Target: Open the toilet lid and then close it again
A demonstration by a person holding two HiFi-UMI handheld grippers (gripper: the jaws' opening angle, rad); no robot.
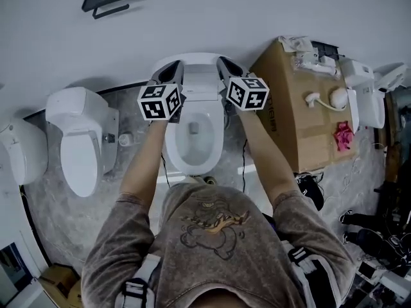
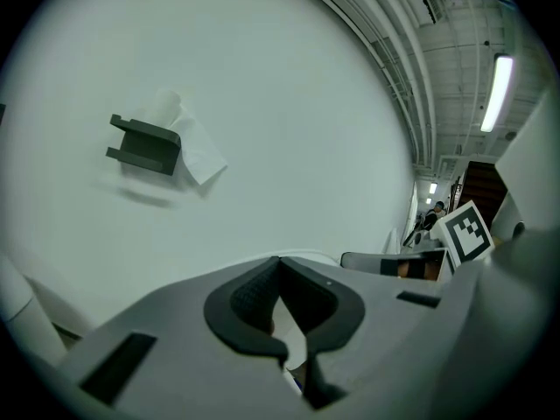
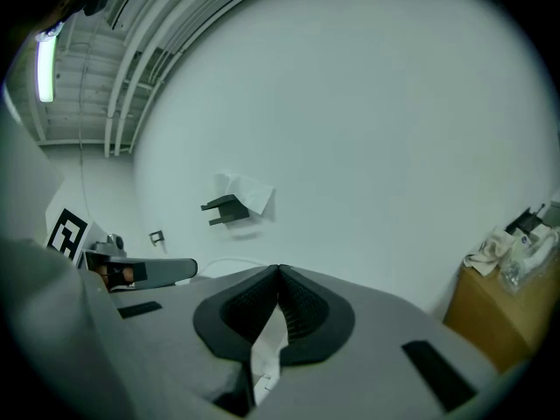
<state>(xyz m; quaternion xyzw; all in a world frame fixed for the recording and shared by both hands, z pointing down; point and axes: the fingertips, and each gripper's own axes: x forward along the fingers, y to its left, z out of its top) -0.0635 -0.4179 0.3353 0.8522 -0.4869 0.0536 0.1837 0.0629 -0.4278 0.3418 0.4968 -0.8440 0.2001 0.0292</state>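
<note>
**Both grippers shut and empty, flanking the raised toilet lid**

In the head view the person's two arms reach straight forward over the middle toilet. The toilet lid (image 1: 201, 83) stands raised at the back, close to the white wall (image 1: 212, 11). The bowl (image 1: 192, 140) lies uncovered below and nearer to the person.

The left gripper (image 1: 176, 68) is at the lid's upper left edge and the right gripper (image 1: 223, 61) at its upper right edge, so the lid sits between them. Both are at about the same height. From above they are right at the lid's edge, but whether either one presses against it cannot be told.

In the left gripper view the two dark ribbed jaws of the left gripper (image 2: 280, 259) meet at their tips with nothing clamped between them. The right gripper view shows the same for the right gripper (image 3: 280, 269): its tips are together and it holds nothing. Only pale surface shows through the narrow slit lower down. Both grippers point at the wall, where a black holder (image 2: 144, 144) with white paper on it hangs well above the lid.

A second toilet (image 1: 83, 140) stands to the left of the middle one, and a cardboard box (image 1: 292, 114) stands just to its right.
</note>
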